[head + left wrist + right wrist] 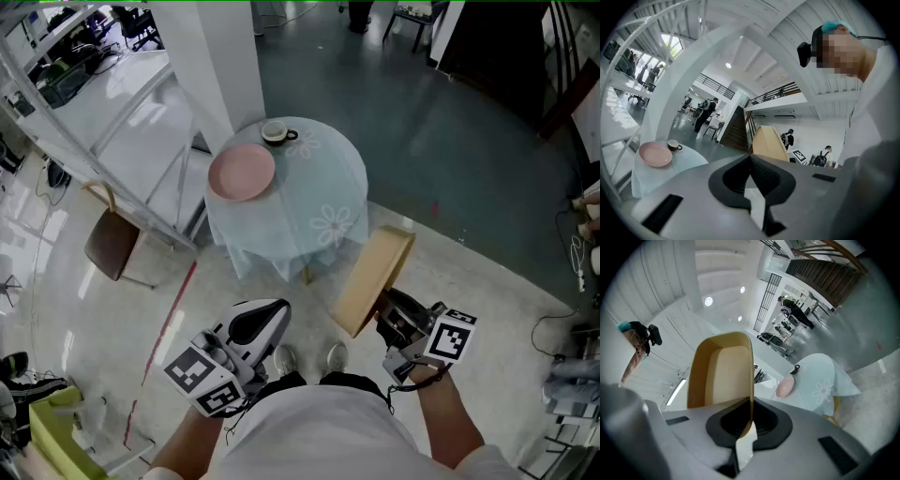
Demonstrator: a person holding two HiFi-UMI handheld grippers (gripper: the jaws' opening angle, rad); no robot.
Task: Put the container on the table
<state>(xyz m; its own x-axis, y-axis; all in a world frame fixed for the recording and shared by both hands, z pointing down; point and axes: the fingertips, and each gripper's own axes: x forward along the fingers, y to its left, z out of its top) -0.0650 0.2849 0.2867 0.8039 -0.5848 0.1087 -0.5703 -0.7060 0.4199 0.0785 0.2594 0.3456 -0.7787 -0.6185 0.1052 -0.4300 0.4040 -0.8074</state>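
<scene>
Pale polished floor lay under the person's shoes (284,359), giving way further out to a dull grey-blue stretch. Nearest the body, the left claw (255,324) was held about level with its jaws drawn together and nothing between them. The right claw (395,316), also about level, was clamped hard on one thin wall of the tan container (372,279). The container was therefore still in the air, off the surface and well short of it. It hung on edge rather than flat; the right gripper view showed its hollow side, with its long axis running straight away from the jaws.

Beyond it stood the round surface (323,178) under a light blue cloth printed with white flowers. It lay ahead of the right claw and to its left, and the container's far end already pointed roughly that way. A pink plate (242,172) lay on the left part of the cloth and a cup (275,132) sat at the far edge, while the near right part was bare. A brown chair (112,244) stood off to the left.

By my reading the right hand alone had the job: it would need to carry the container forward and leftward, then lay it over flat above the bare patch; the plate looked far enough off not to be struck.
</scene>
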